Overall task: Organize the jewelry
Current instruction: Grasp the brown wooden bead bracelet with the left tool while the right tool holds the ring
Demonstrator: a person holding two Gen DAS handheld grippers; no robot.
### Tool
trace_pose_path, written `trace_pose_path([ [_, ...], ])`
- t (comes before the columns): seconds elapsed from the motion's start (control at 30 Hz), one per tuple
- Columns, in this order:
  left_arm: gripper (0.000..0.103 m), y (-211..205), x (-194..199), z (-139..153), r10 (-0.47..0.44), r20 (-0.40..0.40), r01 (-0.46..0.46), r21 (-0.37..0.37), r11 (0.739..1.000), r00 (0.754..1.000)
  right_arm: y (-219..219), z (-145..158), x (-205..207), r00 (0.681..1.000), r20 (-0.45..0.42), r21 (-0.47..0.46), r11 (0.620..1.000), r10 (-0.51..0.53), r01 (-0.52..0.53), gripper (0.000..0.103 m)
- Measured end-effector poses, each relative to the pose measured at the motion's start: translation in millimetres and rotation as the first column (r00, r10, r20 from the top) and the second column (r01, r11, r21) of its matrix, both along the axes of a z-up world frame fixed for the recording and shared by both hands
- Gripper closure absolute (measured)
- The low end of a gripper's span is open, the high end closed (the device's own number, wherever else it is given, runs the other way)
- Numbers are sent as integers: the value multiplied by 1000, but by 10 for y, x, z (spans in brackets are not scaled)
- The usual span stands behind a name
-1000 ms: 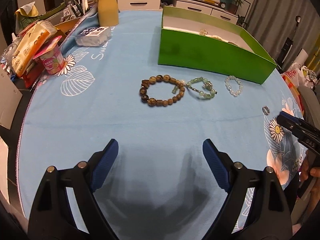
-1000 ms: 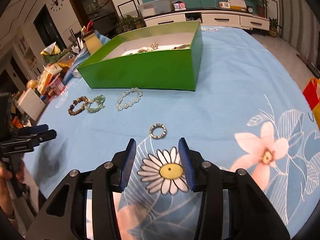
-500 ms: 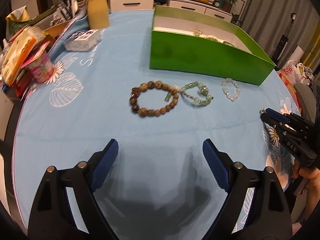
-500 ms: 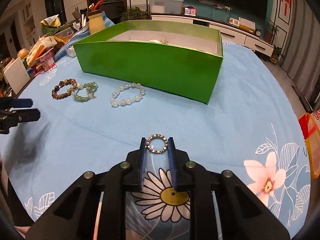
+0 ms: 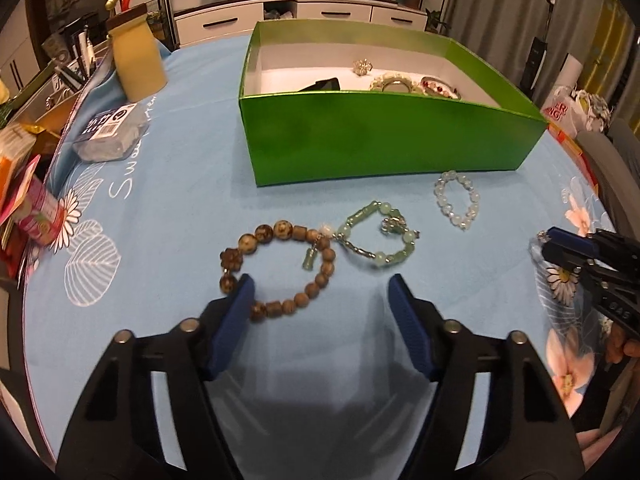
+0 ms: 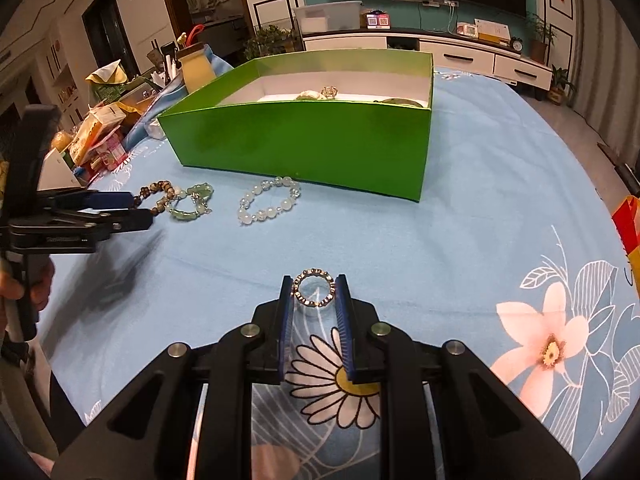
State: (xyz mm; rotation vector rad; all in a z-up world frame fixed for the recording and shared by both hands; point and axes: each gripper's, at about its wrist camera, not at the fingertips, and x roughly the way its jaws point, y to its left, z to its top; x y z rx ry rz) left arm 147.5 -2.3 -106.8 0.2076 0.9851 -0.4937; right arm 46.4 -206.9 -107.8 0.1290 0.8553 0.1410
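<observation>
My right gripper point(image 6: 314, 286) is shut on a small silver ring point(image 6: 314, 287), held just above the blue cloth; it also shows in the left wrist view point(image 5: 546, 242). My left gripper point(image 5: 320, 292) is open, its left finger over the brown bead bracelet point(image 5: 280, 270). A green bead bracelet point(image 5: 376, 236) touches the brown one, and a clear bead bracelet point(image 5: 458, 198) lies to its right. The green box point(image 5: 384, 136) behind them holds several pieces of jewelry point(image 5: 394, 82).
Snack packs and a pink cup point(image 5: 38, 210) crowd the table's left edge. A grey packet point(image 5: 110, 130) and a tan container point(image 5: 136, 58) stand at the back left. The flowered blue cloth point(image 6: 500, 208) stretches to the right of the box.
My right gripper closed on the silver ring and lifted it slightly. My left gripper moved forward, so that its left finger is over the brown bracelet.
</observation>
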Motion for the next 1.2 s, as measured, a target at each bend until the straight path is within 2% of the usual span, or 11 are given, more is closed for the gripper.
trace_pose_path([
  [0.1, 44, -38, 56, -57, -18, -11, 19, 18, 1000, 1000, 16, 6, 3, 1000, 1, 3, 1000, 0, 0, 82],
  [0.23, 45, -99, 28, -88, -76, 5, 76, 67, 995, 997, 26, 24, 4, 1000, 0, 6, 1000, -3, 3, 82],
  [0.33, 48, -89, 31, -77, -116, -19, 117, 77, 990, 993, 10, 50, -15, 1000, 10, 7, 1000, -7, 7, 82],
  [0.5, 63, -71, -42, -52, -149, -52, 153, 91, 984, 987, -38, 64, -47, 999, 25, 29, 999, -20, 19, 82],
  [0.63, 70, -117, -129, -35, -143, -78, 149, 79, 986, 987, -69, 53, -55, 999, 26, 56, 998, -29, 28, 82],
  [0.67, 79, -140, -152, -28, -137, -79, 142, 73, 987, 987, -74, 54, -63, 999, 28, 61, 998, -30, 29, 82],
  [0.7, 92, -150, -167, -28, -126, -80, 132, 67, 989, 989, -77, 65, -73, 999, 34, 65, 997, -31, 29, 82],
  [0.73, 96, -161, -181, -25, -117, -85, 122, 57, 991, 990, -71, 75, -77, 999, 38, 65, 998, -30, 28, 82],
  [0.93, 96, -118, -237, -36, -24, -99, 19, -52, 998, 995, -129, 141, -158, 997, 69, 68, 997, -35, 30, 82],
  [1.2, 96, 28, -268, 115, 31, -120, -52, -182, 982, 992, -178, 188, -200, 995, 83, 90, 995, -48, 41, 82],
])
